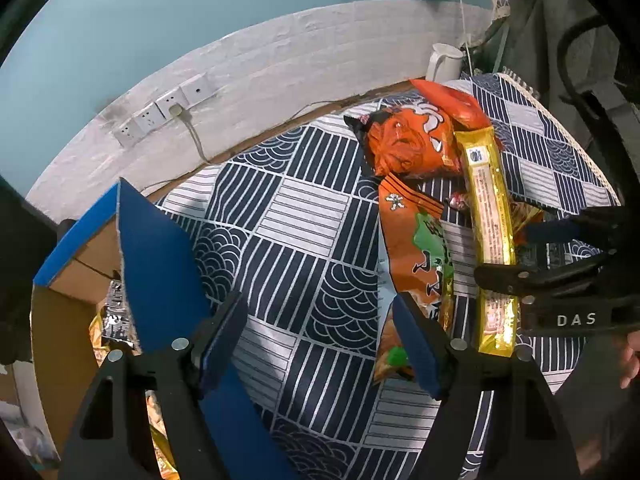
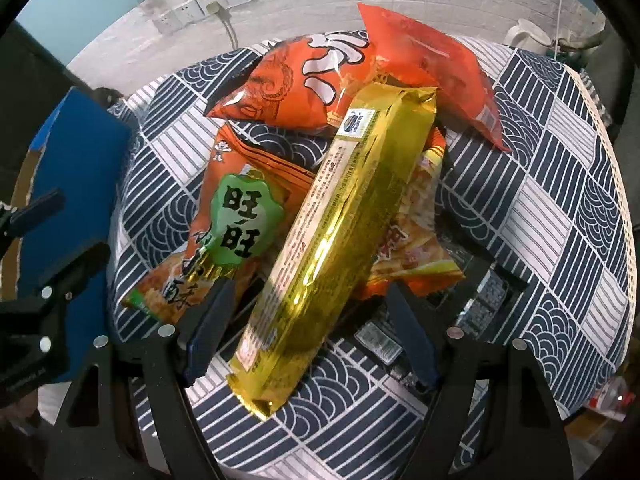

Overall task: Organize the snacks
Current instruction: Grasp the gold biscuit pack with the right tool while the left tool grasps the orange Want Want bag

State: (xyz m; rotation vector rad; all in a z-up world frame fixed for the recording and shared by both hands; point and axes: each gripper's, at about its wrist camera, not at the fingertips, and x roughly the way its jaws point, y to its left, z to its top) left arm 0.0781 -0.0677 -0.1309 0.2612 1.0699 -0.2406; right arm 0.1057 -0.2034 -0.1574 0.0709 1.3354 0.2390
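Right gripper [image 2: 310, 334] spread wide astride the gold packet [image 2: 340, 236], pads not pressing (packet lying across the orange snack bags [image 2: 280, 80] on the tablecloth [image 2: 560, 220]). Left gripper [image 1: 320, 340] released, empty, beside the box [image 1: 160, 260].

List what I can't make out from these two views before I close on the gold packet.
- Box contents: left wrist view, hidden by its blue flap and the left hand-held gripper.
- Packets under the gold packet: right wrist view, mostly covered.
- Dark flat items beside the right hand-held gripper: shadowed, unreadable.
- Floor clutter: cut off at the right edge.
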